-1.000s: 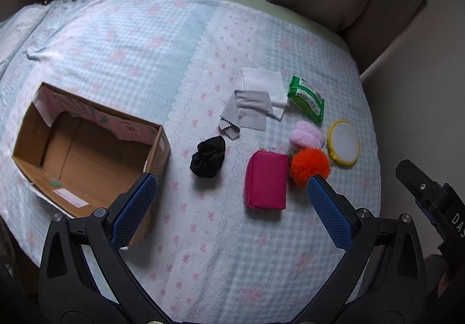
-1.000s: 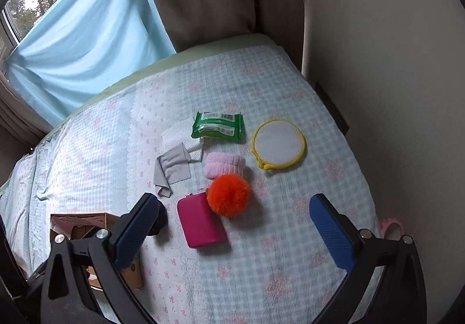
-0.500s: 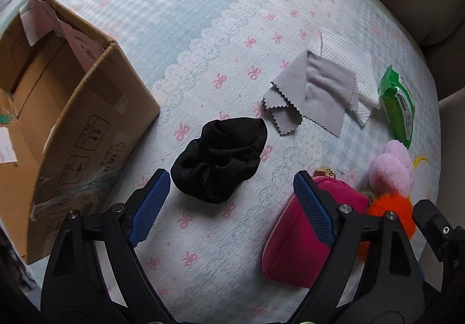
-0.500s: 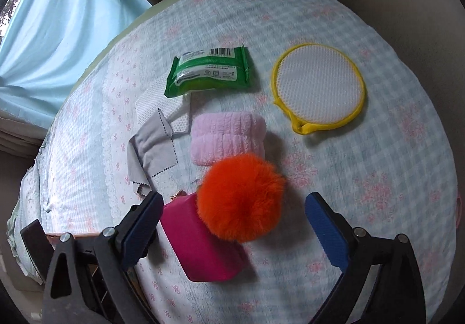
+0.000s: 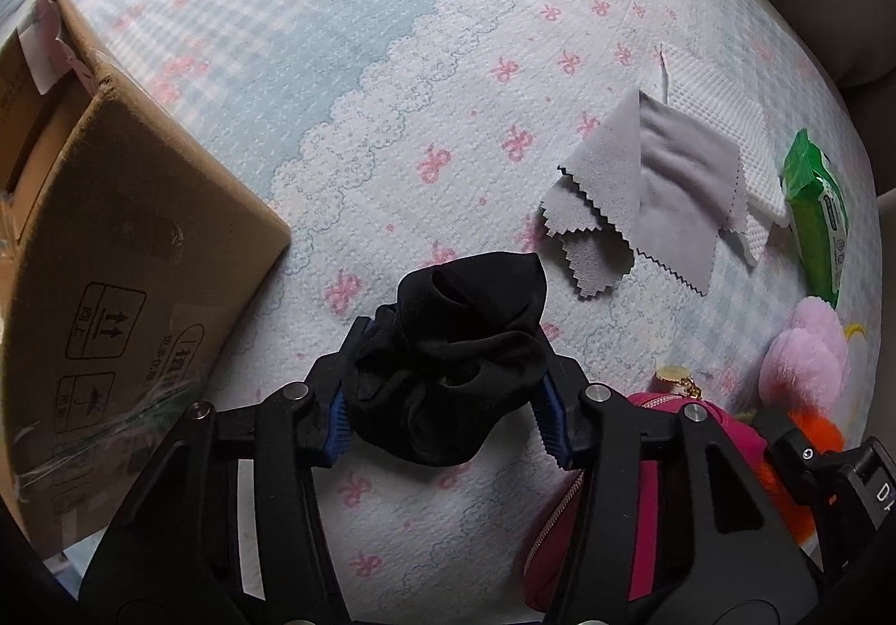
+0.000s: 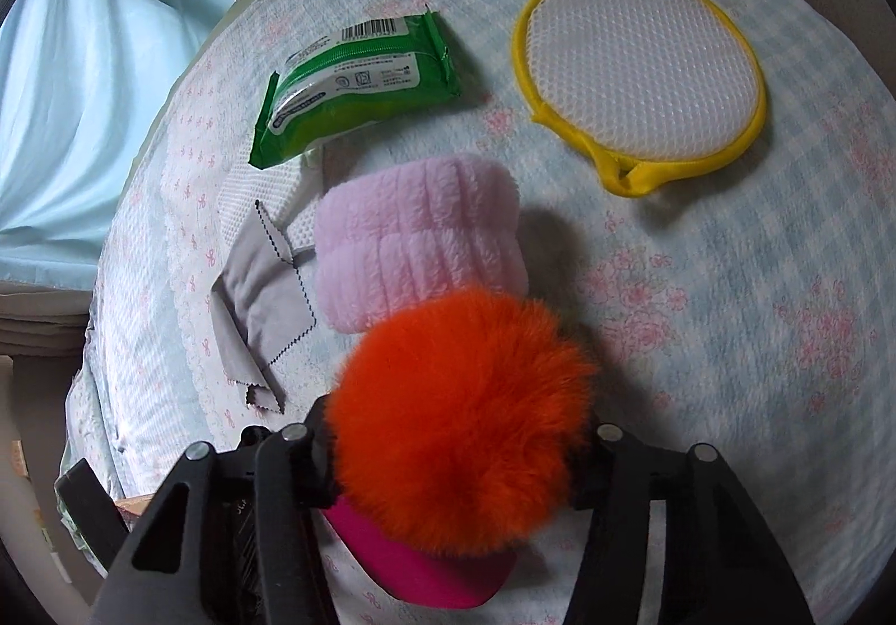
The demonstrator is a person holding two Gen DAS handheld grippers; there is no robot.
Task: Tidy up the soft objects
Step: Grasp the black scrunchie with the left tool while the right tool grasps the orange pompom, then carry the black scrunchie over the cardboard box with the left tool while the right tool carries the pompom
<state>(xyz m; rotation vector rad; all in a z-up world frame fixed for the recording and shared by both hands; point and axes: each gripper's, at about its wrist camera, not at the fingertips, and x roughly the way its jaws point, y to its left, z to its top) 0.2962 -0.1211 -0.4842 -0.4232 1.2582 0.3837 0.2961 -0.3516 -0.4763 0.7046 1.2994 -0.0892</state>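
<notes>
My left gripper (image 5: 445,409) is shut on a black scrunchie (image 5: 453,356), squeezing it just above the patterned cloth. My right gripper (image 6: 456,457) is shut on an orange fluffy pom-pom (image 6: 456,415), which hides its fingertips. A pink plush roll (image 6: 417,247) lies just beyond the pom-pom and also shows in the left wrist view (image 5: 806,353). A magenta zip pouch (image 6: 425,563) lies under the pom-pom and also shows in the left wrist view (image 5: 644,507). An open cardboard box (image 5: 106,255) stands to the left of the scrunchie.
A grey cloth (image 5: 655,194) lies on a white textured cloth (image 5: 717,110). A green wipes pack (image 6: 353,82) and a round yellow-rimmed mesh pad (image 6: 644,76) lie farther out. Curtains hang at the table's far side.
Both grippers came down and closed: the left one onto the black scrunchie, the right one onto the orange pom-pom. Both were open and higher before.
</notes>
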